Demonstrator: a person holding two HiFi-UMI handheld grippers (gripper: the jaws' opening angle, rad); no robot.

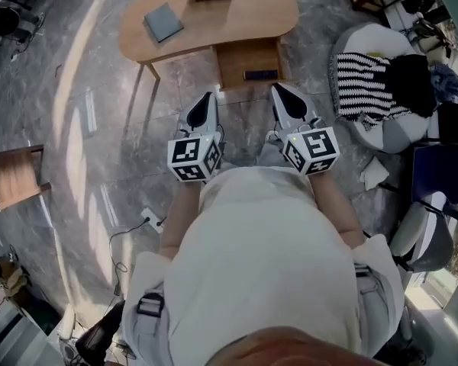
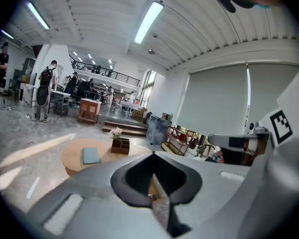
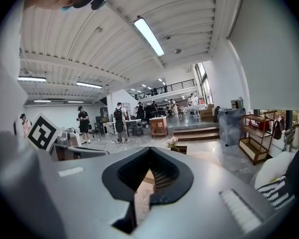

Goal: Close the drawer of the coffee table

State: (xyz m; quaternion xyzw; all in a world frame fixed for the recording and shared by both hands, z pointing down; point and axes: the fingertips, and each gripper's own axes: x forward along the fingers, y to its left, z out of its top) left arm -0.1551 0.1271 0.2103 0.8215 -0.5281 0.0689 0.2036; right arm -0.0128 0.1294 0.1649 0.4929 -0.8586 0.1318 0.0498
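Pointing at the open drawer (image 1: 248,61) that juts from the wooden coffee table (image 1: 248,14) toward the person (image 1: 267,242), the left gripper (image 1: 206,101) and right gripper (image 1: 281,94) hover just before its front, fingers pressed together and holding nothing

Left gripper (image 1: 204,107), right gripper (image 1: 284,97); jaws together, empty.

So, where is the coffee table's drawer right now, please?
Head view, top centre: the drawer juts open from the coffee table, just beyond the left gripper and right gripper.
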